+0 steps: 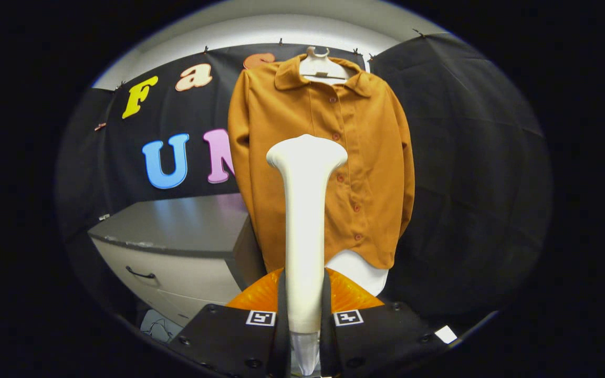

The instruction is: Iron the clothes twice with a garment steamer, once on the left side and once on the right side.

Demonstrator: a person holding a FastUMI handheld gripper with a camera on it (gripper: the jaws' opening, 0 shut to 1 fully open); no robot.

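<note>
An orange-brown buttoned shirt [323,157] hangs on a white hanger [322,67] against the black booth wall, its front facing me. My gripper [304,315] is shut on the white garment steamer [305,210], both fingers pressing its handle. The steamer stands upright between the fingers, and its wide head sits in front of the shirt's middle, left of the button row. I cannot tell whether the head touches the cloth. A white shape [360,270] shows below the shirt's hem.
A grey cabinet [176,236] with a drawer handle stands left of the shirt, below the wall. An orange rounded thing [350,294] lies just behind my fingers. Black cloth covers the wall to the right.
</note>
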